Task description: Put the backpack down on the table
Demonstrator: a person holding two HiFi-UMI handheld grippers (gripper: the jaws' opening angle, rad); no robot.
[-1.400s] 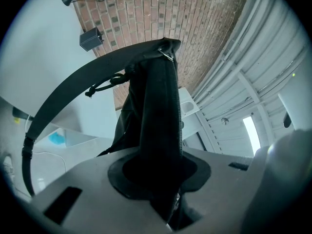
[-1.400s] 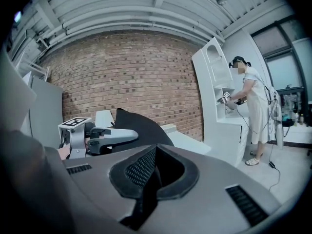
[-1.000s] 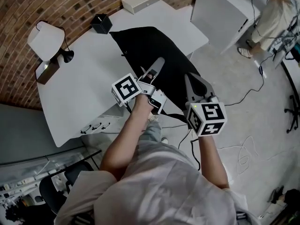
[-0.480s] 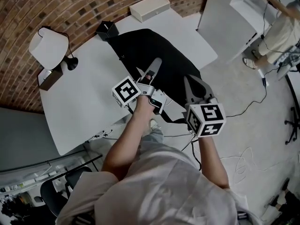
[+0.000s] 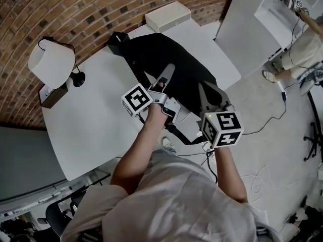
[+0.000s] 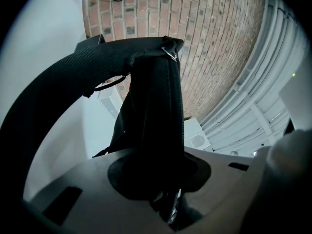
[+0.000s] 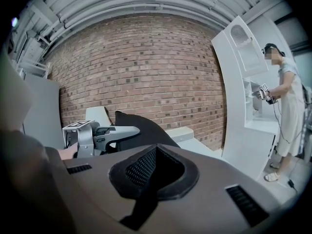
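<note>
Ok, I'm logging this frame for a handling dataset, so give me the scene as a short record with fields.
backpack: black, over the white table; contact unclear
left gripper: jaws closed on a backpack strap
right gripper: jaws closed on backpack mesh fabric
nearby: lamp, white box

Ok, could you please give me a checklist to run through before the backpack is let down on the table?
1. Left gripper shut on the backpack fabric: ok.
2. Right gripper shut on the mesh padding: ok.
3. Bare table beside the backpack: ok.
4. Lamp apart from the backpack: ok.
5. Strap on the table: not ok, it hangs off the near edge.
6. Small black box clear of the backpack's far end: cannot tell.
</note>
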